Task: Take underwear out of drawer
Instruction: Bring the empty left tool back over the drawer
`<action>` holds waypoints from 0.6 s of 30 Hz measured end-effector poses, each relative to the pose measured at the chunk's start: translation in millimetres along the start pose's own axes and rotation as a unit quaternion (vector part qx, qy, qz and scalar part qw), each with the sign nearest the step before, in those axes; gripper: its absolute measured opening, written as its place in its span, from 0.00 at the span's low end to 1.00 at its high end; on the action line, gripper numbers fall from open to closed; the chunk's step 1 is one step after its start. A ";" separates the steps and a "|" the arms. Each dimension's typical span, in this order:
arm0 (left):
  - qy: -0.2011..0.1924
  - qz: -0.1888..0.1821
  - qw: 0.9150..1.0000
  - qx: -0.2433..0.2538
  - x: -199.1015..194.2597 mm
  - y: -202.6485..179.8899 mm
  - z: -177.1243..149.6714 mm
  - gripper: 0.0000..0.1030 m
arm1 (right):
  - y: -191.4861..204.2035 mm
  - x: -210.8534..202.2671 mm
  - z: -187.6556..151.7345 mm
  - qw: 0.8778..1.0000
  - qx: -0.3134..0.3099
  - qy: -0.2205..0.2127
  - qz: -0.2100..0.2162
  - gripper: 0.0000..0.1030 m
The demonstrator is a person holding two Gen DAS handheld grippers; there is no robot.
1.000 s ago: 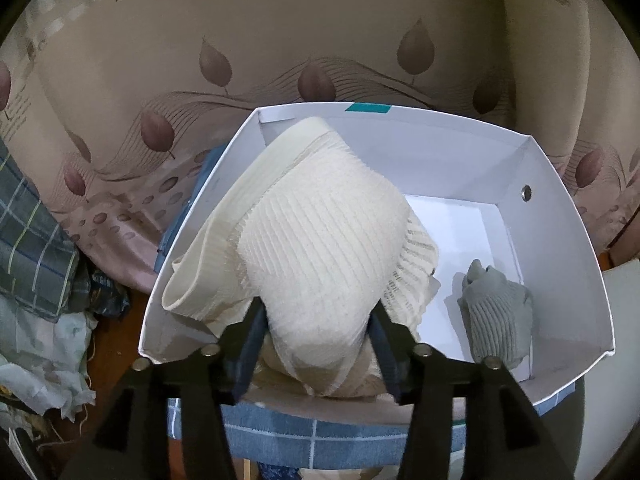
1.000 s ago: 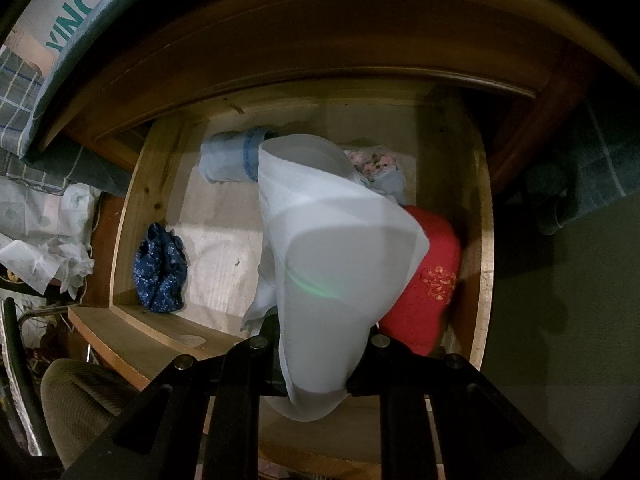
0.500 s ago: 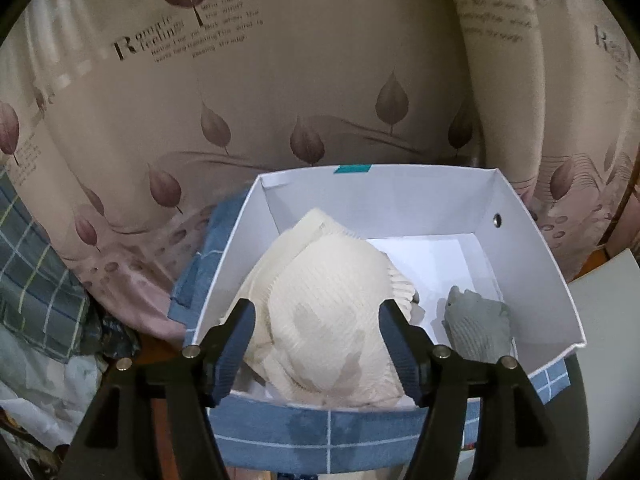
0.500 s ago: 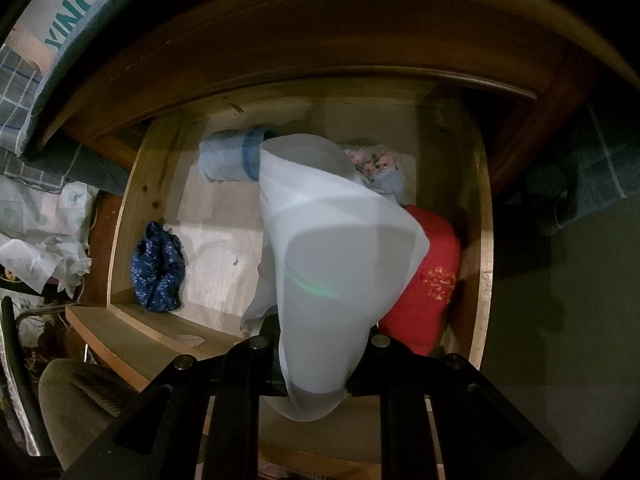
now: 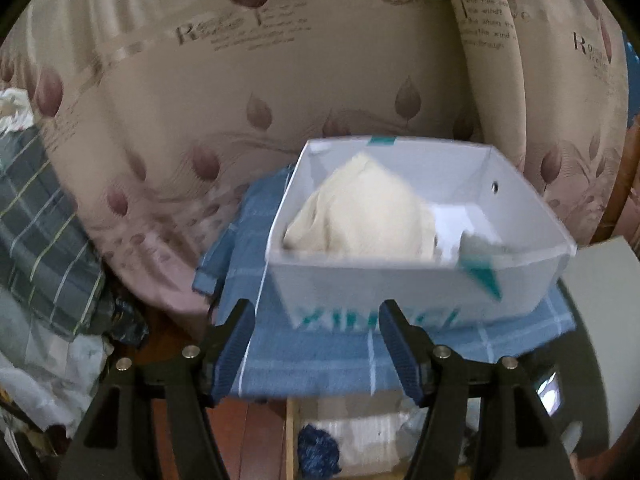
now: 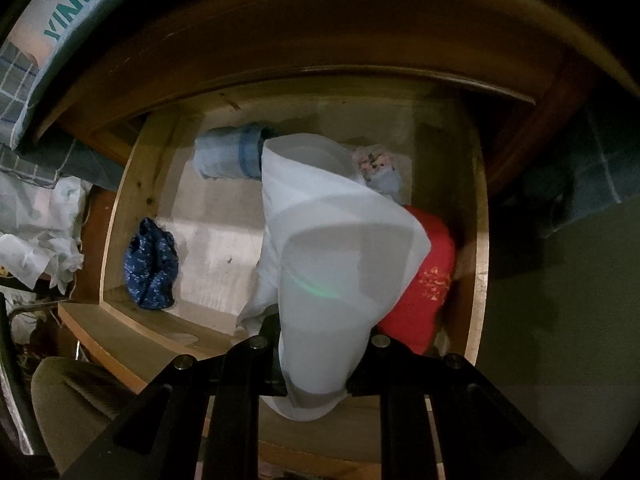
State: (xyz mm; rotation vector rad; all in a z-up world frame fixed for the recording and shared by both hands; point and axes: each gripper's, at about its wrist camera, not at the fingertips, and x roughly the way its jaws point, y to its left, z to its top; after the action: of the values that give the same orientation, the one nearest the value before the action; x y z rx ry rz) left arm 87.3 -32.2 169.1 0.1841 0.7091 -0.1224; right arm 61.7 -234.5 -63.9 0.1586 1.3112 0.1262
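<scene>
**Pale garment clamped over the drawer, cream piece already boxed**

While the right hand-held gripper [image 6: 316, 360] hangs steeply above the open wooden drawer [image 6: 478, 240], clenched on a pale, thin garment [image 6: 336, 248] that drapes from its jaws, the main risk is the cloth slipping out. The fabric is light and bunched only at the pinch, so a quick swing toward the box could let it slide free and drop among the other pieces. Its loose lower edge hangs close over the red garment [image 6: 432, 276] and could catch and drag that piece along; whether the two actually touch I cannot tell from this angle. More underwear lies in the drawer: a dark blue patterned bundle [image 6: 152, 264] at the left, a light blue roll [image 6: 228, 156] at the far side, and a floral piece [image 6: 376, 162] beside it.

The left hand-held gripper [image 5: 316, 340] is released, its jaws standing apart with nothing between them, angled down toward the white box [image 5: 400, 284] from the near side. The cream ribbed garment [image 5: 364, 216] lies inside that box, piled high at its left, with a grey piece [image 5: 480, 240] to the right. The box sits on a blue checked cloth [image 5: 320, 356]; a careless return could bump its near wall.
</scene>
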 end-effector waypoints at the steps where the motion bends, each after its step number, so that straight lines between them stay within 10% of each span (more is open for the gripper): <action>1: 0.005 0.003 1.000 -0.001 1.7 2.4 -12.0 0.65 | 0.5 -0.2 -0.1 1.000 -0.002 0.000 -0.002 0.15; 18: 0.097 -0.009 0.994 -0.039 73.8 16.9 -147.3 0.65 | 8.7 0.5 -0.6 0.999 -0.020 0.001 -0.030 0.15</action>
State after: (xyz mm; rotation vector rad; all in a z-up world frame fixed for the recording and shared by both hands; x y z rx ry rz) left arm 52.3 11.5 13.2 0.1164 0.9082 -0.0950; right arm 61.2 -225.8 -62.9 0.0839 1.3124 0.1009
